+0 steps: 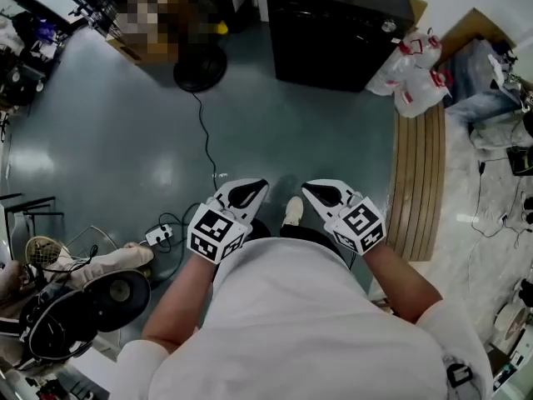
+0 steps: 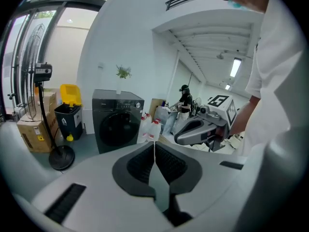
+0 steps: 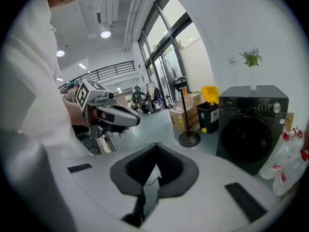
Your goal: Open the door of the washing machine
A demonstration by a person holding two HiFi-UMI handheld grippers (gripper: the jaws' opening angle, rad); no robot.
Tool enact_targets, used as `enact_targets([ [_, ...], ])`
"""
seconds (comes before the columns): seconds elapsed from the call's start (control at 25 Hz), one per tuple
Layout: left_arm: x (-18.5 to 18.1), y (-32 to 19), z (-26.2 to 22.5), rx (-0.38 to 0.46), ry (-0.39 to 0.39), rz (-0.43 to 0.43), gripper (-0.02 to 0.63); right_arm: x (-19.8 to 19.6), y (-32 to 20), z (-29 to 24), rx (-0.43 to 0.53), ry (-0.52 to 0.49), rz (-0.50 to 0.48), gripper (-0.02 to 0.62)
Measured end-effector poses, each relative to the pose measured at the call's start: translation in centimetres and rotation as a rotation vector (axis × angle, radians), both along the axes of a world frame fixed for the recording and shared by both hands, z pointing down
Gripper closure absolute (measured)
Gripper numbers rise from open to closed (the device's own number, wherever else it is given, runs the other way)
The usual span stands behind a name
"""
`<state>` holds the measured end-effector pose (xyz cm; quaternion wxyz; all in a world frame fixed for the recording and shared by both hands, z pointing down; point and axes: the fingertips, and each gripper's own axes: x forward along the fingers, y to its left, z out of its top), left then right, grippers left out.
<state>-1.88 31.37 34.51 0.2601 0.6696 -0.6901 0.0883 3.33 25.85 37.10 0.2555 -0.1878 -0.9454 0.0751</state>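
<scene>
The dark washing machine stands at the far side of the grey floor, its round door closed. It also shows at the right of the right gripper view, washing machine. I hold both grippers close to my body, well short of the machine. My left gripper is shut with nothing between its jaws, its pads meeting in the left gripper view. My right gripper sits beside it, also shut and empty. Each gripper appears in the other's view: right gripper, left gripper.
A fan stand's round base stands left of the machine, its cable trailing toward me. White plastic jugs lie at the machine's right above a slatted wooden board. A yellow-lidded bin and cardboard boxes stand left; clutter lies lower left.
</scene>
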Motion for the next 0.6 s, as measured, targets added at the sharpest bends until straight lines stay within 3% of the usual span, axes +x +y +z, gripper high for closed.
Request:
enact_targets([
  [0.32,-4.2,-7.9,1.4,-0.009,0.025,0.092,0.586,-2.1,-7.4,0.3,-0.008,0.016,0.150,0.586],
  [0.6,-13.3,-15.2,4.4,-0.018,0.011,0.162,0.584,-6.6,-14.4,0.6,0.046,0.051,0.302,0.586],
])
